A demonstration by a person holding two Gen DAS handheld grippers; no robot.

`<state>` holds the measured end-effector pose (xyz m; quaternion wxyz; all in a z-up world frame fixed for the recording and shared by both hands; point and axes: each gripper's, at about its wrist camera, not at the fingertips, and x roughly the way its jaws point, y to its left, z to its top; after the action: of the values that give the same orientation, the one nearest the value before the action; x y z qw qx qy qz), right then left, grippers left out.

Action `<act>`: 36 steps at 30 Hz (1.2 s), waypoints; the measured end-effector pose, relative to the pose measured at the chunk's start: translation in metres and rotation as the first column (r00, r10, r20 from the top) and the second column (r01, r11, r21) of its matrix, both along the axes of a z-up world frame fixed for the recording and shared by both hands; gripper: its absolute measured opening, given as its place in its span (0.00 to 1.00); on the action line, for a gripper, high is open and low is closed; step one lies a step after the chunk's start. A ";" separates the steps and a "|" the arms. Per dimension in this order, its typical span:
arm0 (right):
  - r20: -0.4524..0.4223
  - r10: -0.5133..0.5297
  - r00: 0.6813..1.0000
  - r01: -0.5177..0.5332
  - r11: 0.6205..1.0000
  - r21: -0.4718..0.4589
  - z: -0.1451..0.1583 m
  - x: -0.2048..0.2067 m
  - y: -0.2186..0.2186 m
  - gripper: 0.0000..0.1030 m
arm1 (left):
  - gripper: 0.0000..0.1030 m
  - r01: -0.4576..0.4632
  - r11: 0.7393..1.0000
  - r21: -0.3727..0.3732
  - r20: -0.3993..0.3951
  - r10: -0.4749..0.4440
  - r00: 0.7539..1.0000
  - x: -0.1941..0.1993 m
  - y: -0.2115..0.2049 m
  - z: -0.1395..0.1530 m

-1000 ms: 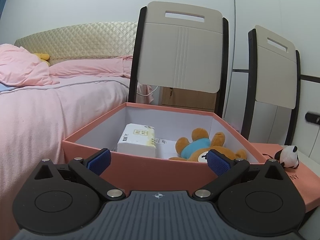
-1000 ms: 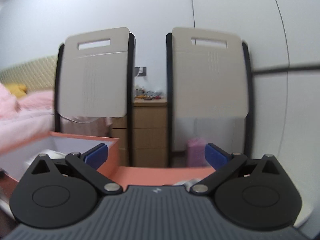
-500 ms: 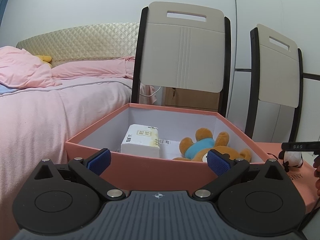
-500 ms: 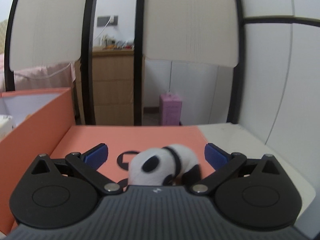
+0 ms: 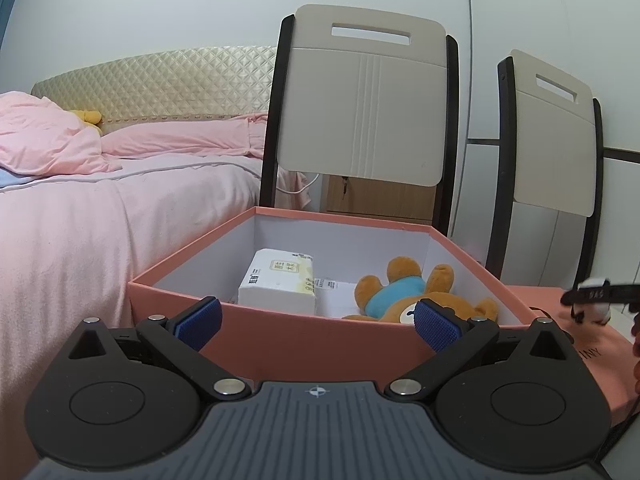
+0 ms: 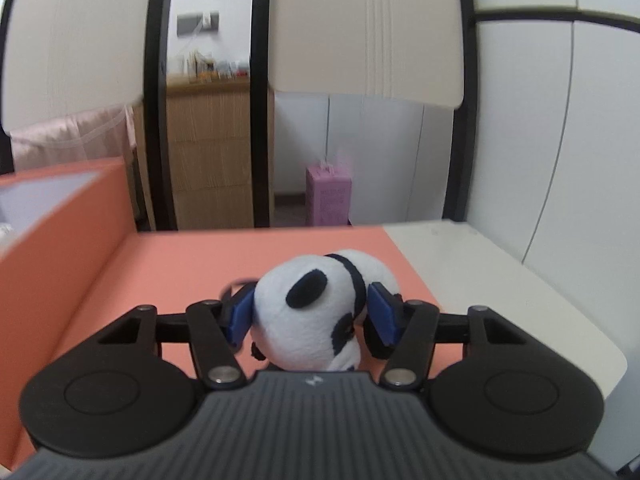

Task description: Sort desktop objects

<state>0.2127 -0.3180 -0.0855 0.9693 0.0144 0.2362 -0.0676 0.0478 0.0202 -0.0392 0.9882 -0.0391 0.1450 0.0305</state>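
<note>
Panda plush [image 6: 316,312]: white, black ear and eye patches, lying on salmon box lid [image 6: 192,264] on desk [image 6: 492,280], beside open salmon box [image 5: 304,340]. Lid lettering partly readable: "NNY". Right hand-held gripper [image 6: 312,316] pinching panda between blue pads. Left hand-held gripper [image 5: 316,320] hovering wide open, gripping nothing, facing box containing tissue pack [image 5: 280,284] and teddy bear [image 5: 416,292].

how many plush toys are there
3: a bear in the box, a panda in the right gripper, a yellow one on the bed, partly hidden.
</note>
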 end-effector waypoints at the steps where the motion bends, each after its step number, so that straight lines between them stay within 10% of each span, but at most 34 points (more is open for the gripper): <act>1: 0.025 0.008 1.000 -0.009 1.000 0.012 0.004 -0.005 0.000 0.59 | 1.00 0.000 1.000 0.001 0.000 0.000 1.000 0.000 0.000 0.000; 17: 0.272 0.383 0.883 -0.428 0.894 0.130 0.072 -0.050 0.084 0.59 | 1.00 -0.046 0.999 -0.020 0.068 0.047 0.997 -0.012 0.015 0.020; 25: 0.218 0.555 0.803 -0.592 0.786 0.178 0.068 -0.041 0.167 0.59 | 1.00 -0.116 0.991 -0.070 0.124 0.124 0.984 -0.020 0.050 0.037; 36: 0.196 0.615 0.764 -0.645 0.729 0.228 0.060 -0.018 0.227 0.59 | 1.00 -0.179 0.977 -0.117 0.107 0.191 0.976 -0.014 0.072 0.035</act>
<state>0.1948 -0.0912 -0.0252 0.9332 0.0748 0.1819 0.3006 0.0334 0.0925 -0.0047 0.9843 -0.1069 0.0838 0.1122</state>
